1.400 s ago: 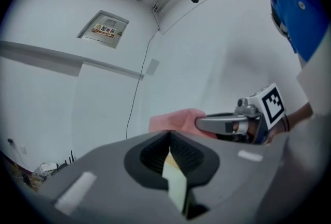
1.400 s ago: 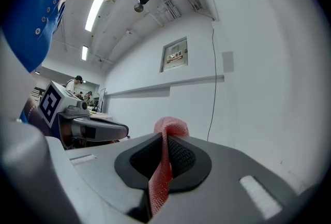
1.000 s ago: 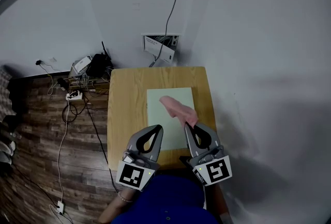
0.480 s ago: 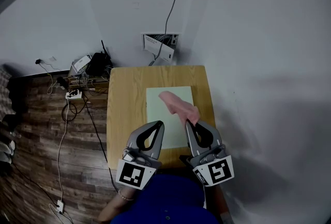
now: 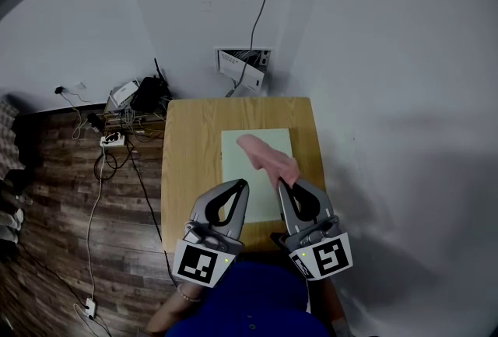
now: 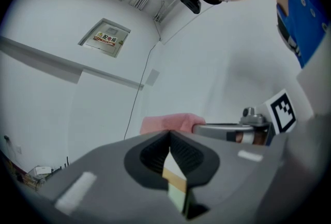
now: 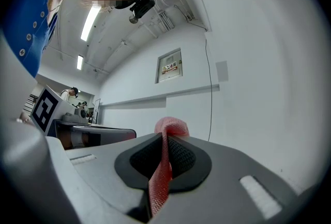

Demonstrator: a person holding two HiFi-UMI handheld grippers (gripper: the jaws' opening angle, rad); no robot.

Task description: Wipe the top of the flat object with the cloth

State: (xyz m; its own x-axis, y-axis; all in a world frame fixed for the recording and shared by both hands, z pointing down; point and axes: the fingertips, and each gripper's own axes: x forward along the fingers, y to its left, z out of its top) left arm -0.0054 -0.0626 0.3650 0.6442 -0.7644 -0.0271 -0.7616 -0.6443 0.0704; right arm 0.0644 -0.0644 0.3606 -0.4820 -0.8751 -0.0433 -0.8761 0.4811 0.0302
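Note:
A pale green flat object (image 5: 250, 176) lies on a small wooden table (image 5: 191, 152). A pink cloth (image 5: 268, 158) hangs over its right part, and my right gripper (image 5: 282, 186) is shut on the cloth's near end. In the right gripper view the cloth (image 7: 164, 171) runs pinched between the jaws and bunches up past the tips. My left gripper (image 5: 242, 187) hovers over the near edge of the flat object, shut with nothing in it. In the left gripper view the jaws (image 6: 169, 135) meet at the tips, and the cloth (image 6: 168, 123) and right gripper (image 6: 230, 129) show beyond.
White walls close in behind and to the right of the table. An open wall box (image 5: 243, 67) with a cable running up sits behind it. A router and tangled cables (image 5: 128, 106) lie on the wooden floor to the left. My blue clothing (image 5: 249, 300) is at the near edge.

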